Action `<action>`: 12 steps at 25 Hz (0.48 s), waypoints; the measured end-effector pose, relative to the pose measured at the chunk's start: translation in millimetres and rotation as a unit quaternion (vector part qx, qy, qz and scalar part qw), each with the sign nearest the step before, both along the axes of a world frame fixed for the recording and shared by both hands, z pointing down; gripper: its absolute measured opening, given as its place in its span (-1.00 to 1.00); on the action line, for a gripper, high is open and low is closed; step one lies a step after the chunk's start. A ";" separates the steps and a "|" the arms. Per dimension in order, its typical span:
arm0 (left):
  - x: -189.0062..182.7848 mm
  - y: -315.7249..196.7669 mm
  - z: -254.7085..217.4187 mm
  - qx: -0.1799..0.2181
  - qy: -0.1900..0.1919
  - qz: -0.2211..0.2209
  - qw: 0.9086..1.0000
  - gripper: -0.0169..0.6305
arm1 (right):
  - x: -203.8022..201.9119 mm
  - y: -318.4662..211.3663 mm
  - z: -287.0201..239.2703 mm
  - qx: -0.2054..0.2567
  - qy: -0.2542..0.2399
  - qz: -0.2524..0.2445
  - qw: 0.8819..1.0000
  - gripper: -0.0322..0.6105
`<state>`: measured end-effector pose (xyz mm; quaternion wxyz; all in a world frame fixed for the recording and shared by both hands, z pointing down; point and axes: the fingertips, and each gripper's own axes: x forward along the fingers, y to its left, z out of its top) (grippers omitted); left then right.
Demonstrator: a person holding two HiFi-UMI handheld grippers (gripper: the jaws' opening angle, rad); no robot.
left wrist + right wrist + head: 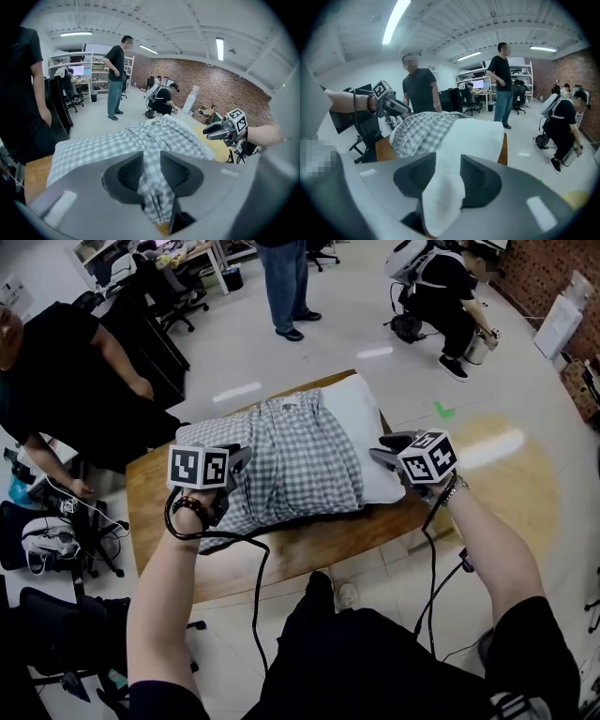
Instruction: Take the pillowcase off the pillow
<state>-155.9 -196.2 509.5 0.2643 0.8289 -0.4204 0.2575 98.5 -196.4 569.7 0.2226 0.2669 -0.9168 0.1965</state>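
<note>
pillowcase (291, 460): grey-white check, bunched, partly off | pillow (364, 423): white, right end bared

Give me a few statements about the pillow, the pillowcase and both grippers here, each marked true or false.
1. The left gripper pinches the checked pillowcase. True.
2. The right gripper is empty. False: it is shut on a corner of the white pillow.
3. The pillow lies on the floor. False: it lies on a wooden table.
4. Part of the pillow shows bare beyond the pillowcase. True.
</note>
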 end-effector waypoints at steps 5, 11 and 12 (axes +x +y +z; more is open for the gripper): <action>9.7 40.0 -2.8 0.015 0.058 -0.025 0.998 -0.55 | 1.3 29.9 5.9 0.035 0.039 -0.029 0.998 -0.35; 42.7 70.4 -0.1 0.027 0.132 -0.057 0.989 -0.52 | 9.5 46.2 11.8 0.109 0.112 -0.064 0.986 -0.33; 45.7 74.2 3.5 0.027 0.142 -0.063 0.988 -0.50 | 8.3 49.8 15.3 0.120 0.126 -0.072 0.982 -0.32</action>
